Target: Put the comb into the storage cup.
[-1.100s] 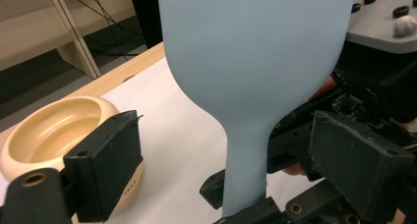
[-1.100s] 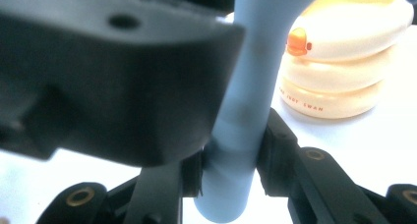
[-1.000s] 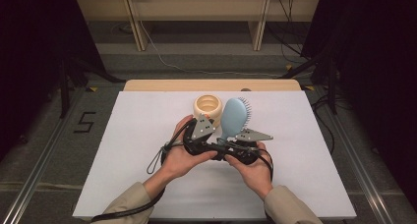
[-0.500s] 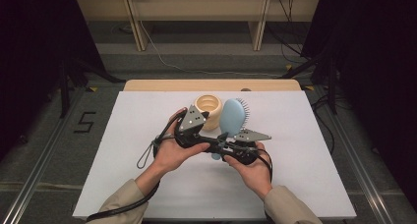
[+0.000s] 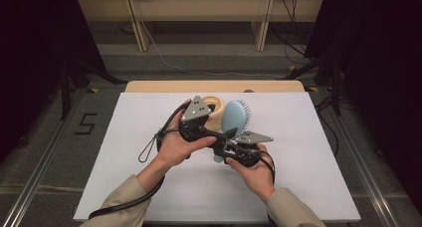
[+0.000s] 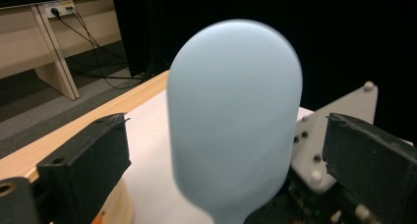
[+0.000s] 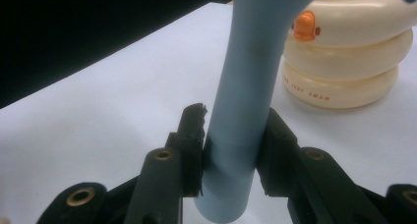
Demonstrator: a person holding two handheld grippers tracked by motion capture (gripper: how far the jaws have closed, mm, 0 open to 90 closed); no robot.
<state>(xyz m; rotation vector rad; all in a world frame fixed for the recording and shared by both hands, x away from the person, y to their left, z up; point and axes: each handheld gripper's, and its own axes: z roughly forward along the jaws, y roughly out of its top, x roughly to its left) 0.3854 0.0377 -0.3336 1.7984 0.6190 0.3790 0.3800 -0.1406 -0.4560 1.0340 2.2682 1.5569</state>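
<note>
Hairbrush (image 5: 234, 118): pale blue, oval head, round handle.

Hairbrush (image 5: 233, 118): pale blue throughout, back of the head and handle (image 7: 246, 111) alike; plain, no pattern. Bristles at the 3 o'clock edge of the head read darker blue-grey.

Ringed container (image 7: 344, 62): cream, glossy, with an orange knob at its 9 o'clock side and small orange lettering low on the wall.

Left gripper (image 5: 219, 137) and right gripper (image 7: 230, 135): matt black jaws and bodies, brass-coloured screw bushes, each topped by a light grey plate with dark screw heads.

Table top (image 5: 308, 137): plain white; far edge pale wood.

Sleeves (image 5: 124, 199): beige.

Floor: grey, marked with a black "5" (image 5: 85, 123) at 9 o'clock.
</note>
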